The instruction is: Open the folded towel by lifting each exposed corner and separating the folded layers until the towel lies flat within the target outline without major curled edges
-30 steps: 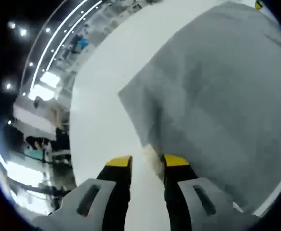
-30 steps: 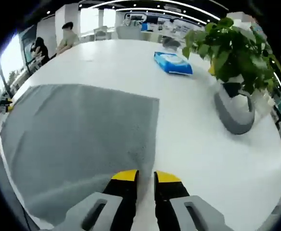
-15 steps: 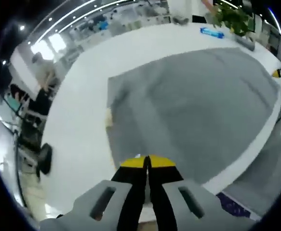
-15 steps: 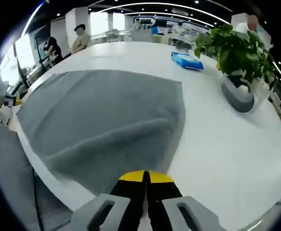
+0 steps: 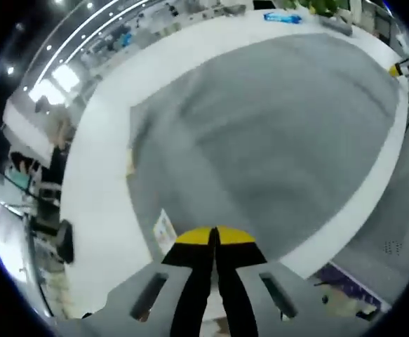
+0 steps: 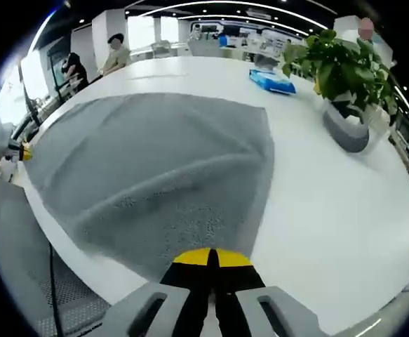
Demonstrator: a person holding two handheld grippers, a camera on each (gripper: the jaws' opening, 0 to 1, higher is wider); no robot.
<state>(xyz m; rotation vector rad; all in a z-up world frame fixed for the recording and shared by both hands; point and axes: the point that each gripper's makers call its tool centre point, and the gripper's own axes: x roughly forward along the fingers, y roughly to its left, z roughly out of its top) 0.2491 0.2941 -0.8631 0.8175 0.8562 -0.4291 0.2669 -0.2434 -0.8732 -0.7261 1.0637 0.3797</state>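
Both views look down closely from opposite near corners across the shared towel.

The grey towel is matt, nubbly terry cloth on a smooth, faintly glossy white worktop, with a glossy blue plastic wipes pack at upper right.

Bright, even overhead lighting from ceiling strip lights in both views. The white table is near glare, with only soft shadows in the towel folds. Left gripper view is motion-blurred throughout; right gripper view is sharper. Strong fisheye bending at the edges.
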